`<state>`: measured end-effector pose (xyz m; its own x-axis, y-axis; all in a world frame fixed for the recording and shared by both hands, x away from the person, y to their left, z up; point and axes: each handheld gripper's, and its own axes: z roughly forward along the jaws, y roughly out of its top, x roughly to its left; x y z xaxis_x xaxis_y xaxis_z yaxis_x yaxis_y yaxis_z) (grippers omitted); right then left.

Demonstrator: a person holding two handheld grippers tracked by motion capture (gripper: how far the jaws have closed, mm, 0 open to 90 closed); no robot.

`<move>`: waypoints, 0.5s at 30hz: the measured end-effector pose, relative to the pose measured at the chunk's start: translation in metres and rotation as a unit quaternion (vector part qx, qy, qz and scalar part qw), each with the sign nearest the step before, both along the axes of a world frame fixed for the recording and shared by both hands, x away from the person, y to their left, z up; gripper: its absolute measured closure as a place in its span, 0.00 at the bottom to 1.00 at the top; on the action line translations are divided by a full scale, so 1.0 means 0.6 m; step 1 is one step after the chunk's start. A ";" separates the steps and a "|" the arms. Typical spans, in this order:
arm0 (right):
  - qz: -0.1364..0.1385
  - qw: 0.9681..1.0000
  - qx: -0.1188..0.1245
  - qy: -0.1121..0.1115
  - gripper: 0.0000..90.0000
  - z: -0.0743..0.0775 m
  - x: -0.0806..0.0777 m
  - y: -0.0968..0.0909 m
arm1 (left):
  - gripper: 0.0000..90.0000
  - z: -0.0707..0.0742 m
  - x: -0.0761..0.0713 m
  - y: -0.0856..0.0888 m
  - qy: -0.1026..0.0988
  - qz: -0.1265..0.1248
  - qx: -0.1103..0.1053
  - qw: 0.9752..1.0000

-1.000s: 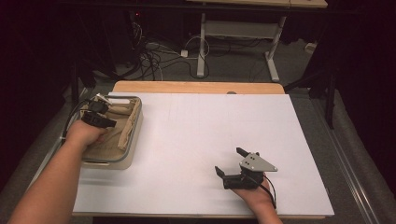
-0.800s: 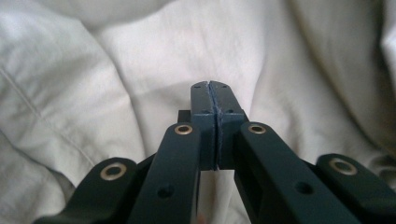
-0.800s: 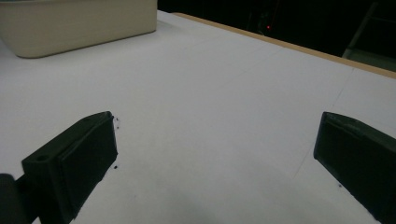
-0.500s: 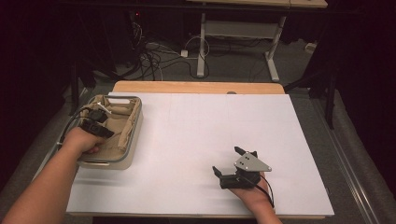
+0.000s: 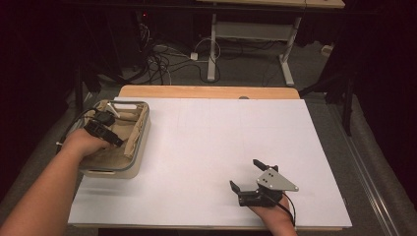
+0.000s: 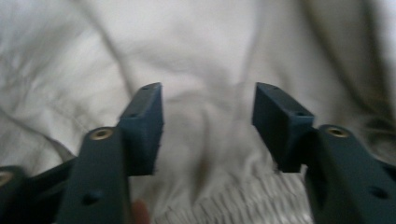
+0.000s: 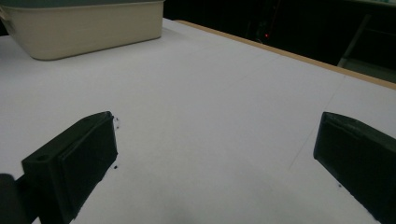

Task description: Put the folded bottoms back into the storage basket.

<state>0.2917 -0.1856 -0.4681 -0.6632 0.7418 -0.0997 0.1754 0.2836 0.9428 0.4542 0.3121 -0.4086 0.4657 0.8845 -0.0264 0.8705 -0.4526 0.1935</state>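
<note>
Overhead, one cream tub point(image 5: 137, 147) sits at the table's point(image 5: 216, 147) left edge, holding one crumpled pale cloth point(image 5: 125, 130). Left gripper point(image 5: 109, 129) dips inside it; right gripper point(image 5: 250, 178) idles near the front edge, probably waiting. Left gripper view: jaws have just been opening, cloth point(image 6: 205, 74) beneath, nothing pinched. Right gripper view: jaws spread wide over bare table, tub point(image 7: 84, 28) well beyond.

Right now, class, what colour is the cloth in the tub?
Off-white cloth in the cream tub; left gripper view shows it best.
</note>
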 end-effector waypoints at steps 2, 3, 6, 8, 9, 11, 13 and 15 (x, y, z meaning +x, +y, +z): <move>-0.001 1.000 0.006 0.002 0.00 0.001 -0.001 -0.002 | 0.38 0.004 -0.002 -0.005 0.019 -0.005 0.010 1.000; 0.000 1.000 0.007 -0.001 0.00 0.001 -0.001 -0.003 | 0.34 0.006 -0.003 -0.007 0.027 -0.004 0.017 0.999; 0.004 1.000 0.004 -0.002 0.00 0.002 -0.003 -0.004 | 0.28 0.014 -0.006 -0.013 0.045 0.000 0.024 0.999; 0.005 1.000 0.003 -0.003 0.00 0.001 -0.005 -0.005 | 0.25 0.019 -0.007 -0.016 0.064 0.004 0.017 0.998; 0.006 1.000 0.004 -0.003 0.00 0.001 -0.005 -0.005 | 0.21 0.020 -0.005 -0.017 0.082 0.011 0.016 0.996; 0.003 1.000 0.006 -0.003 0.00 0.002 -0.006 -0.006 | 0.15 0.022 -0.006 -0.018 0.100 0.020 0.019 0.995; 0.002 1.000 0.008 -0.003 0.00 0.001 -0.006 -0.007 | 0.06 0.026 -0.006 -0.018 0.099 0.032 0.022 0.994; 0.002 1.000 0.009 -0.005 0.00 0.002 -0.006 -0.008 | 0.00 0.034 -0.008 -0.018 0.089 0.043 0.023 0.995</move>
